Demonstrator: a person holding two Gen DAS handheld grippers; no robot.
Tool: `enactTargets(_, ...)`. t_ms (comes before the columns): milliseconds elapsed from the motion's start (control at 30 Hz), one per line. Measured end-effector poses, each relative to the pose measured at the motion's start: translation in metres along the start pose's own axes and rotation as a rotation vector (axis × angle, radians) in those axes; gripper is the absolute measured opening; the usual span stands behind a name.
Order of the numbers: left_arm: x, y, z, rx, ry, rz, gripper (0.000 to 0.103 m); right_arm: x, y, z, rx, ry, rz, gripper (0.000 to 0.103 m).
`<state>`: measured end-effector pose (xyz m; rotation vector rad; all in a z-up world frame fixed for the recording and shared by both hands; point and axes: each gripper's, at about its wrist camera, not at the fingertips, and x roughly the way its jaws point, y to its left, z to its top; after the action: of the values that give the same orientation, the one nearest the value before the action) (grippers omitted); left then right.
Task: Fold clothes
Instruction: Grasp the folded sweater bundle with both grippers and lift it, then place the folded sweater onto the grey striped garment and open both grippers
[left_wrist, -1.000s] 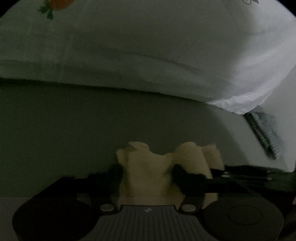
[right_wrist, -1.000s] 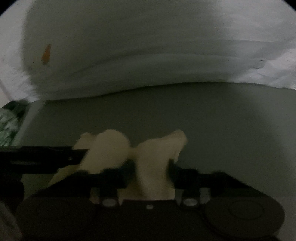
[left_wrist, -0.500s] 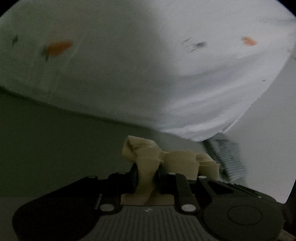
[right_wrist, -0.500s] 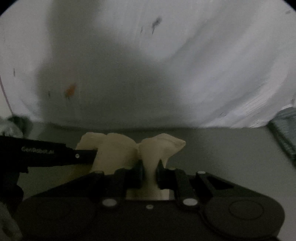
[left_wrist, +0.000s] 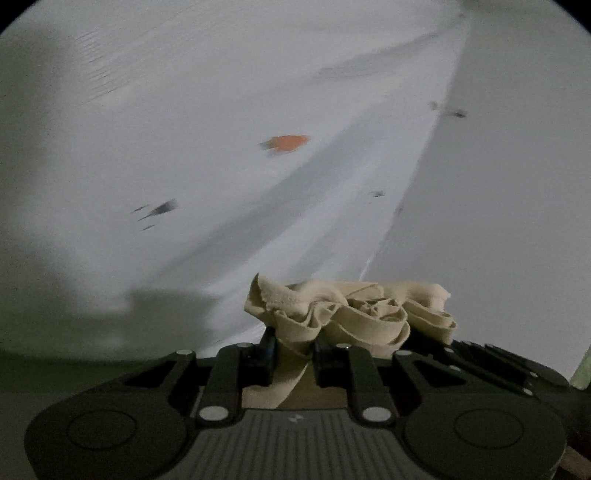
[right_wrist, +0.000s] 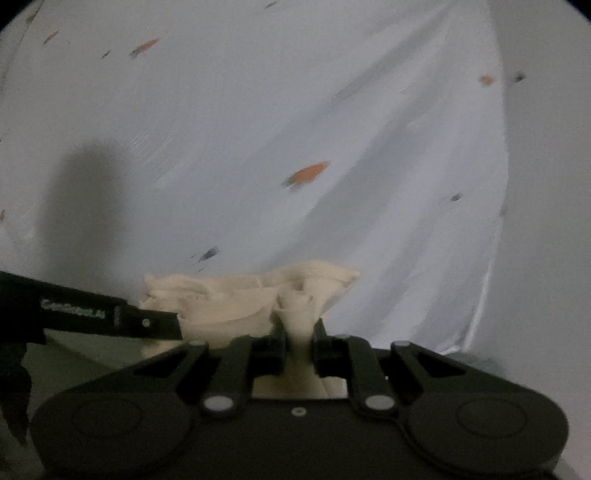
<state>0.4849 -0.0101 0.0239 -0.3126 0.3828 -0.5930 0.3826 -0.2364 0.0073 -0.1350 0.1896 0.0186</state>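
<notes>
A cream garment (left_wrist: 351, 306) is bunched into crumpled folds right in front of the left wrist camera. My left gripper (left_wrist: 293, 343) is shut on a pinch of its edge. In the right wrist view the same cream garment (right_wrist: 229, 299) is gathered up, and my right gripper (right_wrist: 299, 332) is shut on a fold of it. A dark finger of the left gripper (right_wrist: 110, 317) reaches in from the left and touches the cloth beside my right one. The rest of the garment hangs below the grippers, out of sight.
A white sheet with small orange carrot prints (left_wrist: 284, 143) fills the background of both views, with slanting creases (right_wrist: 369, 184). A strip of dull grey-green surface (left_wrist: 55, 332) shows at the lower left. A plain pale area (left_wrist: 498, 184) lies on the right.
Both grippers closed on the cream garment and rose with it. The grey-green surface dropped out of view and the white printed sheet now fills both views. The cloth is more bunched.
</notes>
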Motion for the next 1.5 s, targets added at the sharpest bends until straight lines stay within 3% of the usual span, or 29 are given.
enactTargets(100, 0.026, -0.041, 0.000, -0.003, 0.010, -0.037, 0.020, -0.002, -0.050, 0.002, -0.015, -0.024, -0.022, 0.014)
enactTargets(467, 0.171, -0.180, -0.044, -0.023, 0.097, 0.051, 0.020, 0.043, -0.263, -0.031, 0.006, 0.034, 0.038, 0.014)
enactTargets(700, 0.277, -0.241, -0.068, 0.001, 0.174, 0.177, 0.020, 0.105, -0.355, -0.058, -0.023, 0.098, 0.071, 0.014)
enactTargets(767, 0.307, -0.244, -0.072, -0.010, 0.202, 0.186, 0.021, 0.132, -0.375, -0.063, -0.064, 0.134, 0.064, 0.014)
enactTargets(933, 0.398, -0.231, -0.069, 0.012, 0.219, 0.220, 0.021, 0.218, -0.412, -0.076, -0.071, 0.116, 0.048, 0.014)
enactTargets(967, 0.417, -0.227, -0.067, 0.030, 0.215, 0.236, 0.025, 0.239, -0.416, -0.082, -0.064, 0.117, 0.045, 0.015)
enactTargets(1033, 0.452, -0.215, -0.068, 0.078, 0.229, 0.310, 0.030, 0.289, -0.425, -0.097, -0.026, 0.126, 0.023, 0.023)
enactTargets(1100, 0.491, -0.194, -0.073, 0.132, 0.261, 0.456, 0.040, 0.336, -0.430, -0.111, 0.013, 0.159, -0.029, 0.047)
enactTargets(1167, 0.512, -0.174, -0.074, 0.174, 0.288, 0.542, 0.041, 0.362, -0.434, -0.121, 0.030, 0.202, -0.089, 0.046)
enactTargets(1233, 0.511, -0.160, -0.076, 0.163, 0.289, 0.565, 0.049, 0.360, -0.434, -0.127, 0.039, 0.183, -0.101, 0.047)
enactTargets(1267, 0.506, -0.154, -0.077, 0.150, 0.282, 0.574, 0.063, 0.355, -0.433, -0.130, 0.045, 0.174, -0.097, 0.047)
enactTargets(1333, 0.499, -0.147, -0.080, 0.129, 0.271, 0.589, 0.081, 0.348, -0.430, -0.137, 0.065, 0.177, -0.054, 0.046)
enactTargets(1433, 0.480, -0.147, -0.095, 0.107, 0.288, 0.603, 0.081, 0.340, -0.423, -0.155, 0.098, 0.243, 0.056, 0.047)
enactTargets(1500, 0.462, -0.146, -0.107, 0.062, 0.295, 0.608, 0.084, 0.346, -0.418, -0.175, 0.134, 0.328, 0.062, 0.053)
